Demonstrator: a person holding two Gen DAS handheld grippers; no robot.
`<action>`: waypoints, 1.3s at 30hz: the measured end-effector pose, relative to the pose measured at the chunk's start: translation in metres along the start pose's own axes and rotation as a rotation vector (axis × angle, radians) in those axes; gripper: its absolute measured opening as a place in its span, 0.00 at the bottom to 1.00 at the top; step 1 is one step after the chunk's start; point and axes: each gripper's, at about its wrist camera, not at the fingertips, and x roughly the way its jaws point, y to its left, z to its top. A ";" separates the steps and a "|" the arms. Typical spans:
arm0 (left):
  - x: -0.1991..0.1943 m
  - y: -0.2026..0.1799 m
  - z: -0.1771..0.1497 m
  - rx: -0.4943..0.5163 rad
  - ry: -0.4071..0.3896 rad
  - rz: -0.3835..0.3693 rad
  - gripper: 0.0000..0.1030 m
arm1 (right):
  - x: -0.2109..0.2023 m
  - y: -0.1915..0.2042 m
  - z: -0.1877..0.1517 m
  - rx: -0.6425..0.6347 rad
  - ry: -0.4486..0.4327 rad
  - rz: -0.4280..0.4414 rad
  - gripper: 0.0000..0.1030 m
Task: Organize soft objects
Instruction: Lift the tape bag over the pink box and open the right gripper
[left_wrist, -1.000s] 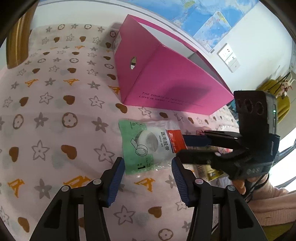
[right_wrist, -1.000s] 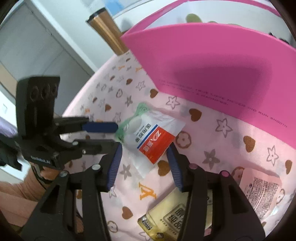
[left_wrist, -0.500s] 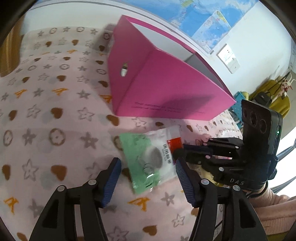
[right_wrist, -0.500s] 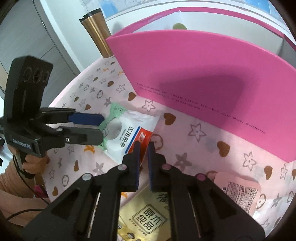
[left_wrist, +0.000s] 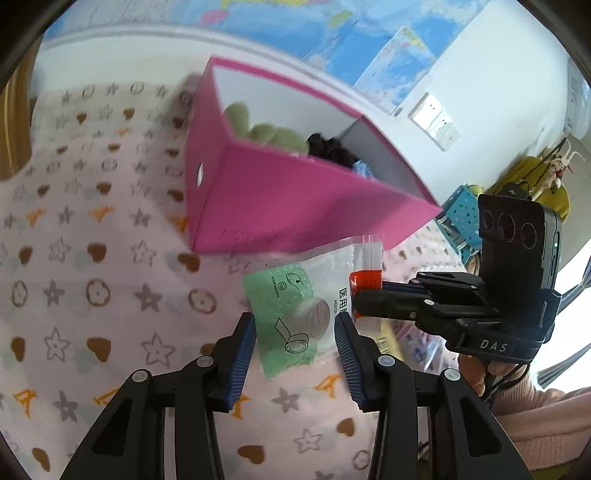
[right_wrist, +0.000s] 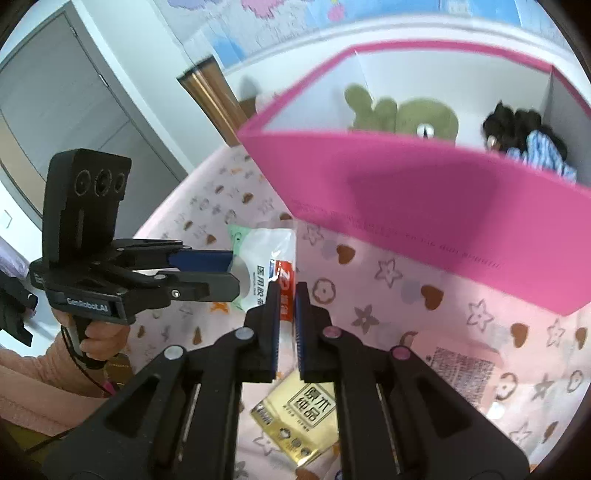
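Pink box (right_wrist: 424, 206) on patterned bench (left_wrist: 92, 295) already holds green plush (right_wrist: 424, 122) and dark doll (right_wrist: 517, 136). Tape packet (left_wrist: 306, 299) lifted, near box front, pinched by right hand-held gripper (right_wrist: 287, 291). Left hand-held gripper (left_wrist: 295, 339) spread around packet. Yellow packet (right_wrist: 306, 417), pink packet (right_wrist: 458, 369) remain on bench.

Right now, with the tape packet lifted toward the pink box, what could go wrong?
1. The right gripper pinches only the red end of the medical tape packet, so the slick bag may slip out.
2. The left gripper stands open around the packet and could snag it.
3. The pink box wall is high; the dangling packet might catch its rim.
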 end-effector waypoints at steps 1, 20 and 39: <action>-0.003 -0.005 0.002 0.008 -0.009 0.003 0.42 | -0.006 0.001 0.001 -0.004 -0.011 0.004 0.09; -0.034 -0.053 0.088 0.136 -0.138 0.089 0.42 | -0.073 0.006 0.069 -0.096 -0.201 -0.024 0.09; 0.023 -0.013 0.129 0.078 -0.037 0.222 0.42 | -0.012 -0.042 0.113 0.005 -0.098 -0.098 0.11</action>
